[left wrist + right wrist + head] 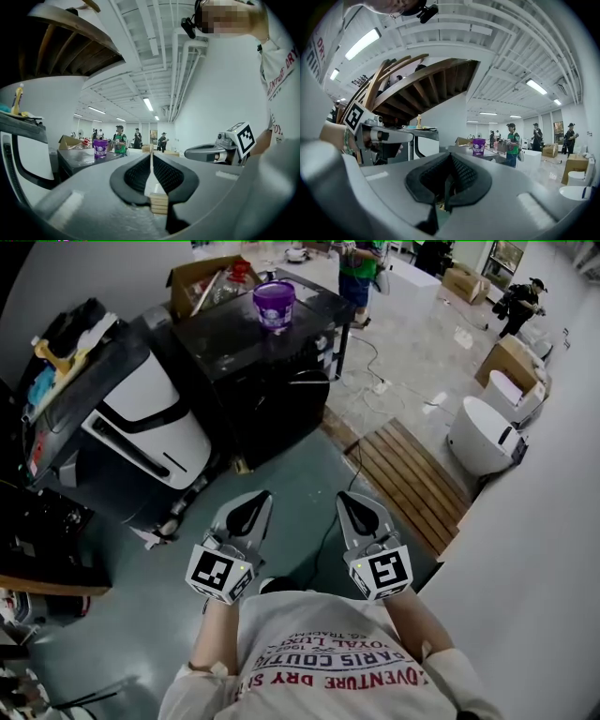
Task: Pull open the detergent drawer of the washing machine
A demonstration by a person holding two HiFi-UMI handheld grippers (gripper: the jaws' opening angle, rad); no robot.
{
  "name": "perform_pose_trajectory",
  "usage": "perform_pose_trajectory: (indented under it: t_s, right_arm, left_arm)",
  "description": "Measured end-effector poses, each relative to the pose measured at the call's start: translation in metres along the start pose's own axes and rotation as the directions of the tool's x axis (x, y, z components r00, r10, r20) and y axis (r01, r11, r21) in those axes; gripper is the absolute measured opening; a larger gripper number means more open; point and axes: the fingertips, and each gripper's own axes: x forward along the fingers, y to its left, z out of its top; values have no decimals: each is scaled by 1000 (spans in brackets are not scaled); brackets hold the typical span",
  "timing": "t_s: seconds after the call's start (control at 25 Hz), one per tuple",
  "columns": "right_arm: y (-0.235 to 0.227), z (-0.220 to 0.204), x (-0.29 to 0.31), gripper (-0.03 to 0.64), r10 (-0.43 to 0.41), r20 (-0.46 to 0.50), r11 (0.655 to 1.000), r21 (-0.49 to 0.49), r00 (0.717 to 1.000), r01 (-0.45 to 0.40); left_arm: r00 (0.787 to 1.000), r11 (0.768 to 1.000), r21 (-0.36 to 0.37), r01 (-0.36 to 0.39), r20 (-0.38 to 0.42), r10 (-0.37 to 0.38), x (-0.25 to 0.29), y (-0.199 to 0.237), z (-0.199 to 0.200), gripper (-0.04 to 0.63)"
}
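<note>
The washing machine [150, 427], white-fronted with a dark top, stands tilted at the left of the head view, and its edge shows in the left gripper view [23, 154]. I cannot make out its detergent drawer. My left gripper [251, 501] [151, 157] is shut and empty, held level in front of the person's chest, well short of the machine. My right gripper [350, 500] [450, 158] is beside it, also shut with nothing between the jaws. Each gripper shows in the other's view, the right gripper [206, 152] and the left gripper [389, 136].
A black cabinet [253, 362] with a purple bucket [274, 304] on top stands right of the machine. A wooden slat platform [408, 479] and white toilets [483, 437] lie at the right. Cardboard boxes [511, 362] and several people are farther back. Clutter covers the machine's top.
</note>
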Motion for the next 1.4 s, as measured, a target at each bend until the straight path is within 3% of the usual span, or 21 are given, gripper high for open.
perform_pose_trajectory:
  t_s: [0.04, 0.12, 0.16, 0.64, 1.08, 1.24, 1.4]
  right_arm:
    - [-2, -2, -1, 0, 1, -8, 1000, 5, 1000, -1]
    - [-6, -7, -1, 0, 3, -24, 1000, 12, 1000, -2]
    - [-8, -10, -1, 0, 2, -33, 1000, 17, 999, -1]
    - [-47, -47, 69, 0, 1, -110, 999, 45, 994, 4]
    - [-123, -44, 247, 0, 6, -164, 1000, 2, 986, -6]
    - [-139, -39, 310, 0, 33, -172, 999, -30, 985, -38]
    - [-151, -39, 356, 0, 42, -165, 998, -28, 985, -48]
  left_arm:
    - [1000, 1000, -12, -4, 19, 5, 2, -1, 3, 44]
    - [999, 999, -34, -14, 41, 16, 5, -1, 6, 284]
    - [999, 999, -41, -22, 40, 23, 7, 1, 4, 310]
    - [999, 992, -118, -44, -20, 42, 62, 68, -32, 315]
    - [999, 982, -189, -30, 6, 31, 181, 217, -33, 316]
    - [998, 978, -202, -42, 34, 50, 211, 271, -26, 316]
    - [997, 975, -209, -70, 9, 73, 231, 310, -32, 316]
